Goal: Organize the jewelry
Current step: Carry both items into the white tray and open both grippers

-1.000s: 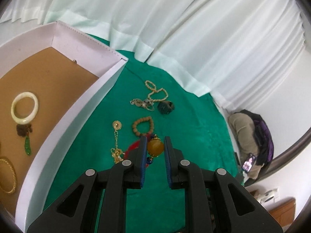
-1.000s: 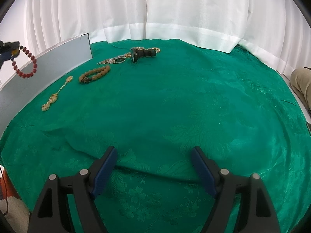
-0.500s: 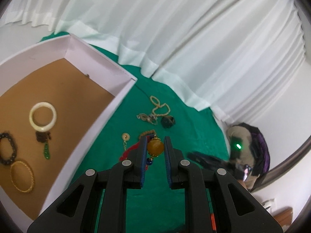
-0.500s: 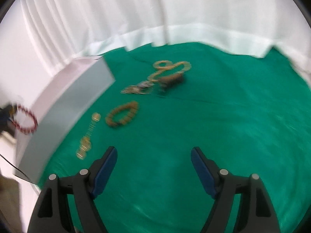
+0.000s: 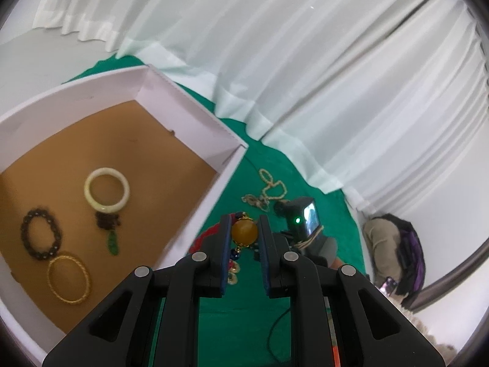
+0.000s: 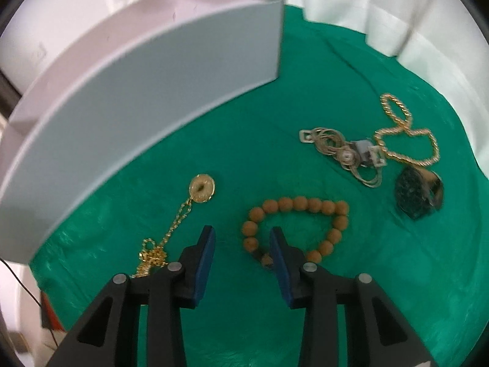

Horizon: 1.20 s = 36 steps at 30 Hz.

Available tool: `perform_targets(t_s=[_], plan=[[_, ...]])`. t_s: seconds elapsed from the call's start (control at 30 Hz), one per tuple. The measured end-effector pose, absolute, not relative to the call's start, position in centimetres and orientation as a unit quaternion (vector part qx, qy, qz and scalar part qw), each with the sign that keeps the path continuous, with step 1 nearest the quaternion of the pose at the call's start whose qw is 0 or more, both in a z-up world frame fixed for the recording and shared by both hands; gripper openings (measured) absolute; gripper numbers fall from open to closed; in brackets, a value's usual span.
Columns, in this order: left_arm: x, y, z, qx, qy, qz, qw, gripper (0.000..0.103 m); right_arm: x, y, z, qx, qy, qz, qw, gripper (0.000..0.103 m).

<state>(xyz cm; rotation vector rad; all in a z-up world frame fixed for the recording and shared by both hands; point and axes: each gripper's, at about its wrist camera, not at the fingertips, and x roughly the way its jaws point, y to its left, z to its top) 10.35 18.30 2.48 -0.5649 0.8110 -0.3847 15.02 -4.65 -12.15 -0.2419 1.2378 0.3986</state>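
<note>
Right claw (image 6: 241,240) has just swung in over the wooden bead bracelet (image 6: 298,227) on the green table (image 6: 397,275), jaws closing in but still spread, one bead strand between them, nothing pinched yet. Left claw (image 5: 244,234) pinches an amber bead (image 5: 244,232) on a red string, now nearer the white box (image 5: 195,119). Looks like the drop-off is next. No readable writing anywhere.
</note>
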Motion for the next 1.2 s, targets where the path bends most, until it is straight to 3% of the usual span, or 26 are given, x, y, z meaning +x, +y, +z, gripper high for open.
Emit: perform_targets(t_s=[0.07,0.23,0.43,0.7,1.07,1.2], plan=[[10.3,19.1,2.2,-0.275,0.388,-0.177,0.862,0.015,14.9,-4.8,-12.2,-0.131,0.566,0.178,0.795,0.011],[10.0,20.9,2.0,-0.282,0.386,-0.163,0.863,0.015,14.4,-7.8,-9.7,-0.053,0.543,0.184,0.818,0.012],[9.5,23.4,2.0,-0.278,0.391,-0.139,0.866,0.015,13.7,-9.5,-2.5,0.040,0.490,0.217,0.843,0.012],[9.7,26.8,0.0,-0.250,0.417,-0.083,0.870,0.015,12.6,-2.1,6.5,0.060,0.409,0.318,0.853,0.012],[11.7,30.1,-5.1,-0.251,0.467,-0.029,0.848,0.015,14.5,10.0,3.1,0.030,0.429,0.373,0.822,0.012],[11.8,30.0,-5.6,-0.239,0.480,-0.017,0.844,0.016,14.8,13.5,0.6,-0.038,0.434,0.345,0.831,0.012]])
